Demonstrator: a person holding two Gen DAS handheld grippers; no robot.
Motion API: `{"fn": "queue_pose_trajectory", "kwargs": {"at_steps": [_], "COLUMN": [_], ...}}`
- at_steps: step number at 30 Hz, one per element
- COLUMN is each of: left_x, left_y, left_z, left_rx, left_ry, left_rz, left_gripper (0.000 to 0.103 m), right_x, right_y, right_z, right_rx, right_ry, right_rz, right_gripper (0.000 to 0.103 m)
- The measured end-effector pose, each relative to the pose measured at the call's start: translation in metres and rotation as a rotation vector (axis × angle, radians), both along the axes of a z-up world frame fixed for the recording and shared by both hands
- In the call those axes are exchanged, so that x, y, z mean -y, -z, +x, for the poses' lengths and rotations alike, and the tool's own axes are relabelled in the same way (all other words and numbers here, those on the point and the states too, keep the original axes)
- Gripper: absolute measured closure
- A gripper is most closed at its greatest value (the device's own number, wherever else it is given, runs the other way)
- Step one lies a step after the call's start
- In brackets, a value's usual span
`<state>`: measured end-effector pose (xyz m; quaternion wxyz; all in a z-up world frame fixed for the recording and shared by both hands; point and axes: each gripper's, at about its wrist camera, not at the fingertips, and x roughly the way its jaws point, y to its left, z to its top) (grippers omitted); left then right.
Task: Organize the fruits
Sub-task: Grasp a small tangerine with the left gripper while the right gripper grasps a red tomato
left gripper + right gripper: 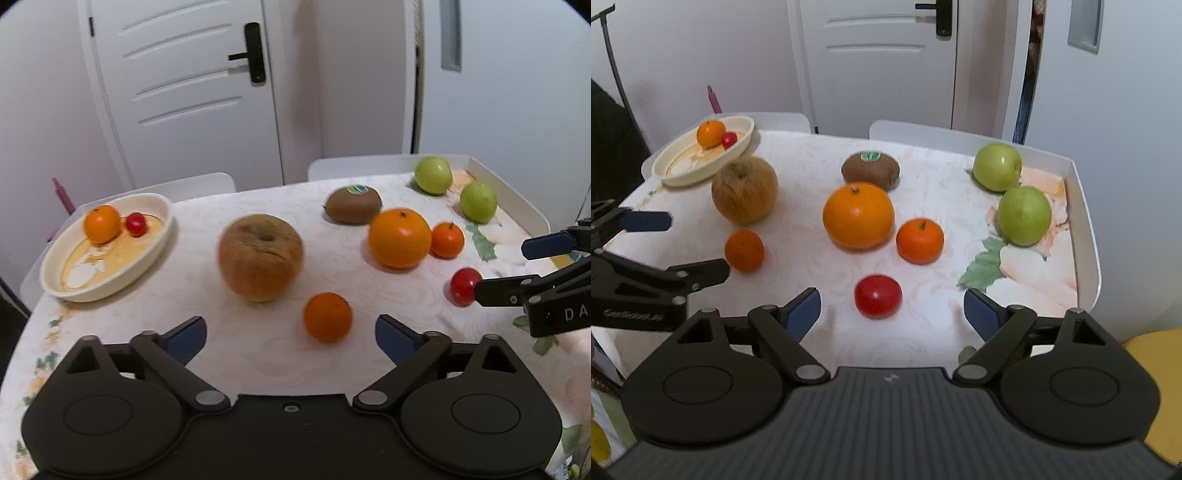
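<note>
Between my right gripper's wide, empty jaws sits a small red fruit, probably a cherry tomato, though blur leaves me unsure. I judge it light, smooth and easily bruised, so I'd pinch its middle gently. My left gripper, equally wide and empty, faces a small orange on the tablecloth: firm, round, prone to roll. Count: three small oranges, one large orange, two green apples, one brownish apple, one kiwi, two red fruits. One orange and one red sit in the dish.
</note>
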<state>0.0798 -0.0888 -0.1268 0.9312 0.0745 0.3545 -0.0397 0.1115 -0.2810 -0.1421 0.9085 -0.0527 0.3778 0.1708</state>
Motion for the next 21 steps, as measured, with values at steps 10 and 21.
{"fn": "queue_pose_trajectory", "kwargs": {"at_steps": [10, 21], "left_x": [0.017, 0.019], "left_y": [0.024, 0.03], "left_z": [0.018, 0.023], "left_rx": [-0.02, -0.033], "left_ry": [0.02, 0.041], "left_rz": [0.007, -0.015], "left_gripper": [0.026, 0.049], "right_x": [0.003, -0.001], "right_y": [0.019, 0.026], "right_z": [0.004, 0.006], "right_rx": [-0.004, -0.014], "right_ry": [-0.032, -0.042], "right_rz": [0.006, 0.013], "right_gripper": [0.018, 0.026]}}
